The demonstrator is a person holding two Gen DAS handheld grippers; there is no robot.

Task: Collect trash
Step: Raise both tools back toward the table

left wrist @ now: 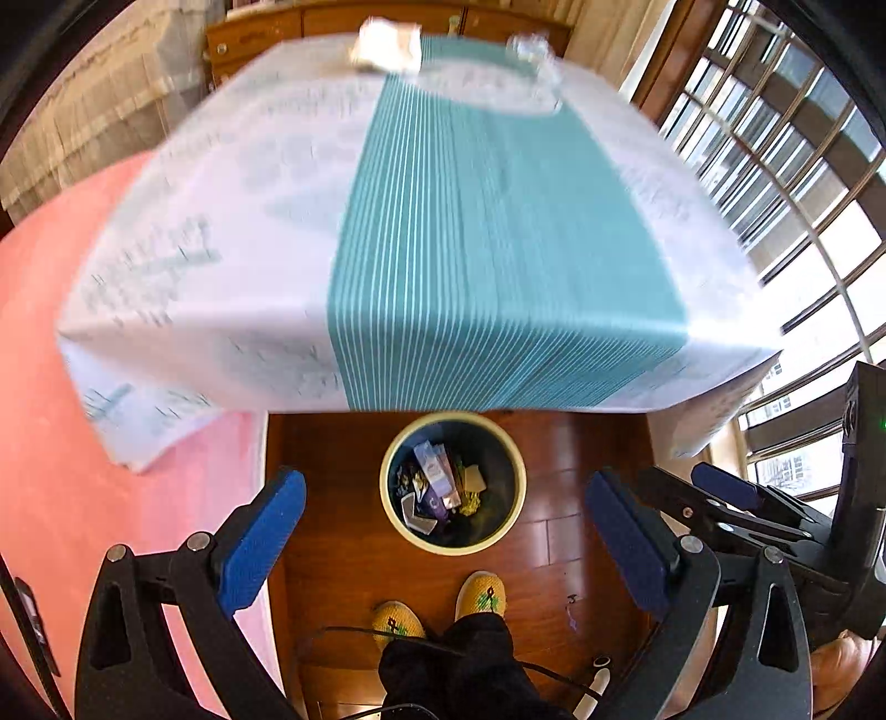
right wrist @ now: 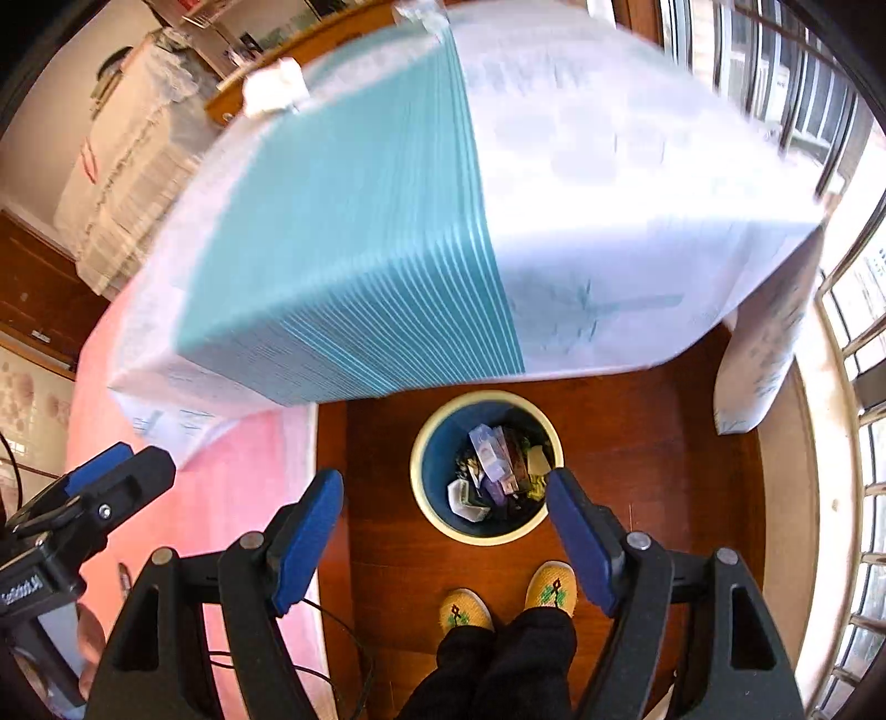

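**Trash bin on the floor at the near end of the cloth-covered table**

The round trash bin, blue inside with a cream rim, stands on the wooden floor just below the near edge of the table. It holds assorted wrappers and scraps of packaging. The left gripper hangs above the bin, its blue-padded jaws spread wide and holding nothing. The right gripper hangs beside it, likewise wide and holding nothing. Nearer than the bin are the person's yellow slippers. The table carries a white cloth with a teal striped band. At the end of the table far from the bin lie a crumpled white paper and a piece of clear plastic; blur hides their detail. A pink surface lies to the left of the bin.
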